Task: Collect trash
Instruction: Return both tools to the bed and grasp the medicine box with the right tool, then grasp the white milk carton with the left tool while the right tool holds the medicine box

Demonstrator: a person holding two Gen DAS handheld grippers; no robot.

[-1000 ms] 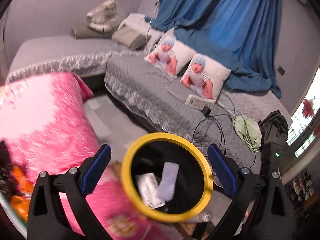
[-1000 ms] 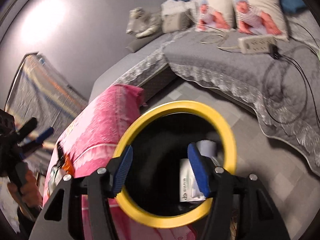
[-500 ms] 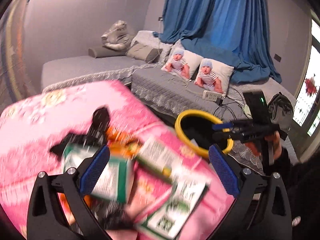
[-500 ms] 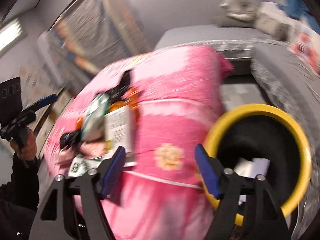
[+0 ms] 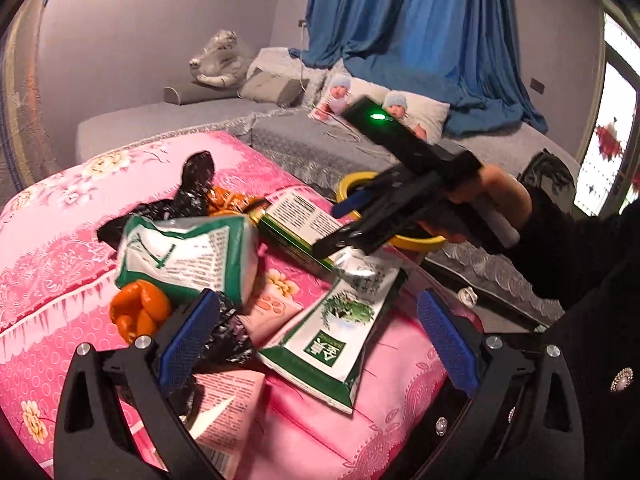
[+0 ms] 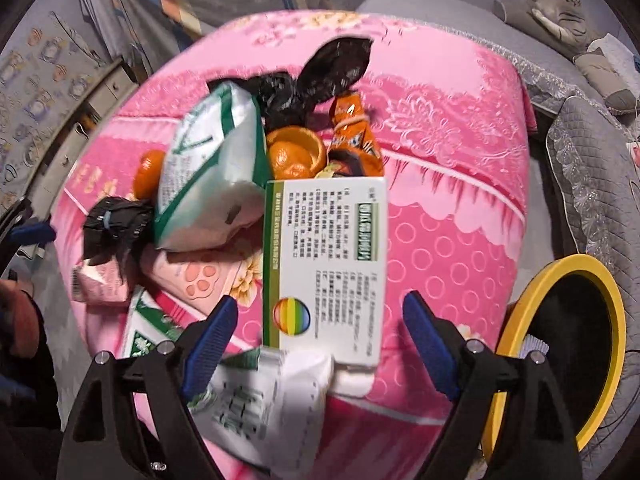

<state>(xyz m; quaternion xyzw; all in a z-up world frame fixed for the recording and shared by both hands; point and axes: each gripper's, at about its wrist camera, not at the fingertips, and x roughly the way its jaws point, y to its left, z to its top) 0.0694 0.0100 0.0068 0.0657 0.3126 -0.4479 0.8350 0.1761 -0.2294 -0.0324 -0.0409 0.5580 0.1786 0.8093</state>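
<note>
Right wrist view shows my right claw [image 6: 316,344] wide open and empty over the white-and-green box [image 6: 326,264] mid-frame, my left claw [image 5: 318,340] equally spread, bin [image 6: 560,356] at lower right.

Trash lies heaped on the pink quilt: a flat white-and-green box [image 6: 326,264], puffy green-white packets [image 5: 188,254], orange peels [image 6: 294,154], crumpled black bags [image 6: 116,224]. The yellow-rimmed bin [image 6: 560,356] stands just beside.
</note>
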